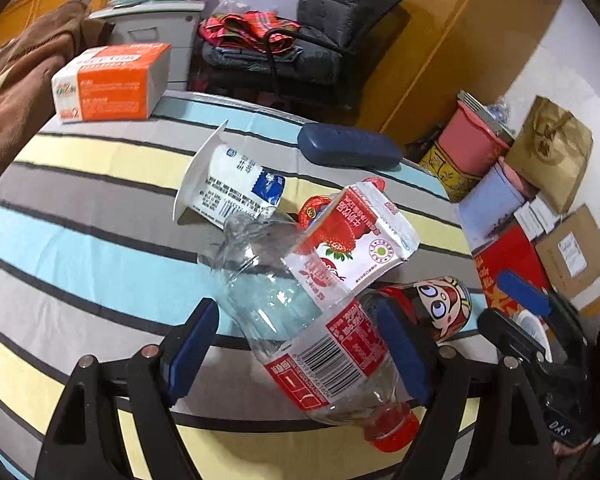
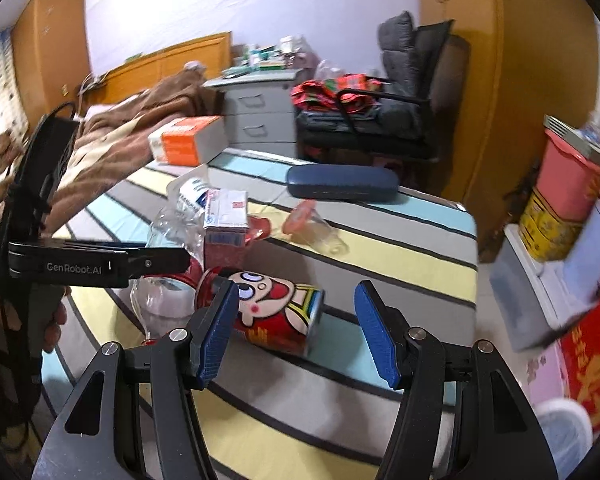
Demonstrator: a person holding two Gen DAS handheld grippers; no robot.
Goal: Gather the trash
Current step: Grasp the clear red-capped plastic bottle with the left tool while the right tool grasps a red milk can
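A clear plastic bottle point(image 1: 320, 340) with a red label and red cap lies on the striped bed sheet point(image 1: 80, 240). My left gripper point(image 1: 296, 348) is open around it, with a gap showing at the left pad. A strawberry milk carton point(image 1: 352, 240) rests on the bottle, and a white cup point(image 1: 228, 184) lies on its side behind. A red cartoon-face can point(image 2: 276, 312) lies on its side just ahead of my right gripper point(image 2: 296, 340), which is open and empty. A clear cup with a pink lid point(image 2: 316, 228) lies further back.
A blue glasses case point(image 2: 342, 182) and an orange tissue box point(image 1: 112, 80) sit at the far side of the bed. A brown blanket point(image 1: 28, 80) covers the left. A pink bin point(image 2: 568, 176), boxes and a white round container point(image 2: 564, 424) stand on the floor at right.
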